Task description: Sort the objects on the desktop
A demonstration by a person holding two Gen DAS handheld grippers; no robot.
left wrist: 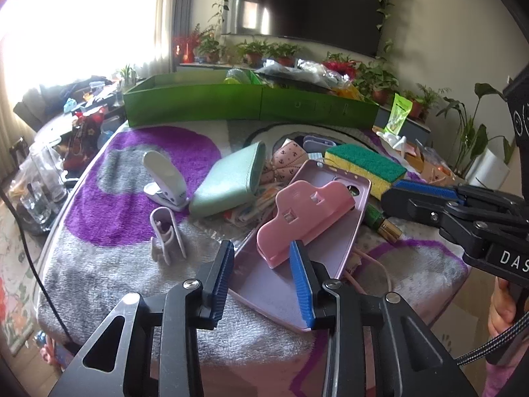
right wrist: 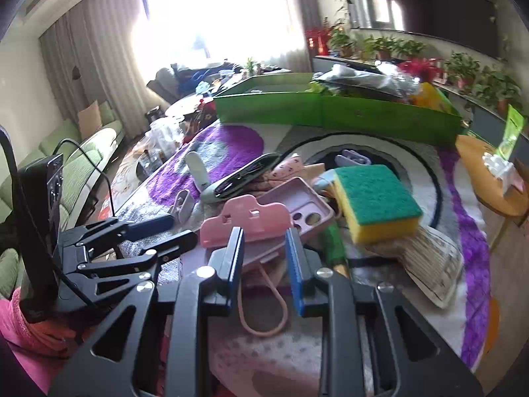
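I had the left gripper (left wrist: 264, 261) low in frame, jaws part open around the phone case (left wrist: 297, 248) edge, not clamped. Right gripper (right wrist: 264, 248) jaws part open, empty, aimed at the pink clip (right wrist: 244, 221) for the green box (right wrist: 330, 112).

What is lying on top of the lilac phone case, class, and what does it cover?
A pink cloud-shaped clip lies across the lilac phone case. In the right wrist view the case's camera cut-outs show beside it. The stretch of case beneath the clip is hidden.
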